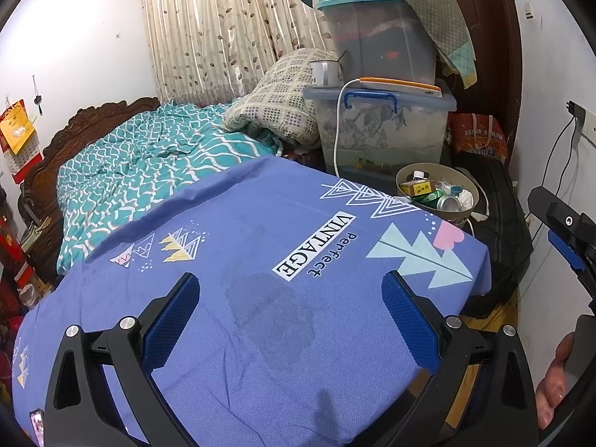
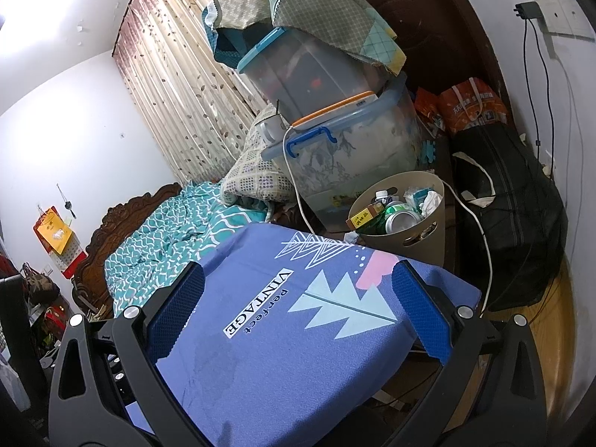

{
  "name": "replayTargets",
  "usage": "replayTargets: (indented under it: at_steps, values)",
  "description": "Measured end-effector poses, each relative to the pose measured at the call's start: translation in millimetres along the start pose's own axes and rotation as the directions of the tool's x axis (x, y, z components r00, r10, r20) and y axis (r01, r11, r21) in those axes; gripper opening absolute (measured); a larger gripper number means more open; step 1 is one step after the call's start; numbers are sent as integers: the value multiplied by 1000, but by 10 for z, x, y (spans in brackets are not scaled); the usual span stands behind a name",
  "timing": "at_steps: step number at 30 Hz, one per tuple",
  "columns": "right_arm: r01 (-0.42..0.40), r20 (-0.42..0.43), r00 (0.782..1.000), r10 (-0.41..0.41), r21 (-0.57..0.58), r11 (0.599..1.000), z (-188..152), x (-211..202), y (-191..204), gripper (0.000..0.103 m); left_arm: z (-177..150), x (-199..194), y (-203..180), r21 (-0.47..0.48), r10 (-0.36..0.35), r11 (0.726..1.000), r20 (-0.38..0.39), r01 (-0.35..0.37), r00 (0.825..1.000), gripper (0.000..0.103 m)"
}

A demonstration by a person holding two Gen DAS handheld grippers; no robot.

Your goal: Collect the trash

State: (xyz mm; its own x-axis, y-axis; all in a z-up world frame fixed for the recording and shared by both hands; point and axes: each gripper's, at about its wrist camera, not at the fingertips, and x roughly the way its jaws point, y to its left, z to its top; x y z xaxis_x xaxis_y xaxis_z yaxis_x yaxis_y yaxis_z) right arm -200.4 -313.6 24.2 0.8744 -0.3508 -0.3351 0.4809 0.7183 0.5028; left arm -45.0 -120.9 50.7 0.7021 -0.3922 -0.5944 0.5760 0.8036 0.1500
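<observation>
Bedroom, cluttered corner by dark door (image 2: pixel 428 11). Purple sheet (image 1: pixel 260 260) printed "Perfect VINTAGE" across foreground; teal quilt (image 1: pixel 149 156) behind, against carved headboard (image 1: pixel 74 130). Dark damp-looking patch on sheet between left fingers.

Left gripper (image 1: pixel 290 309): spread wide, nothing between blue pads (image 1: pixel 171 320), hovering low over sheet. Right gripper (image 2: pixel 298 309): also spread wide, empty, over same sheet nearer its far corner. Right gripper also visible at right edge of left view, thumb (image 1: pixel 555 368) on handle.

Trash bin (image 1: pixel 476 201): beige, round, just past sheet's far right corner, ahead and right of both grippers, well apart from left one, nearer right one. Already loaded: green can (image 2: pixel 404 218), yellow box (image 2: pixel 363 218), small bottle (image 2: pixel 383 195), crumpled tissue (image 2: pixel 430 199). No loose trash visible on sheet.

Stacked plastic tubs (image 1: pixel 380 123) behind bin, cloth (image 2: pixel 316 7) draped on top, white mug (image 1: pixel 324 72) on lower tub's lid. White cable (image 1: pixel 337 138) hanging down tub front. Black bag (image 2: pixel 514 216) right of bin, orange bag (image 2: pixel 473 108) behind it. Floor wooden.
</observation>
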Motion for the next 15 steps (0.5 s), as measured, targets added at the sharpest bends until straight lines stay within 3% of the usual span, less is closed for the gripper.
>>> replayTargets:
  at_steps: [15]
  values:
    - [-1, -3, 1000, 1, 0, 1000, -1, 10, 15, 100, -49, 20, -3, 3, -1, 1000, -6, 1, 1000, 94]
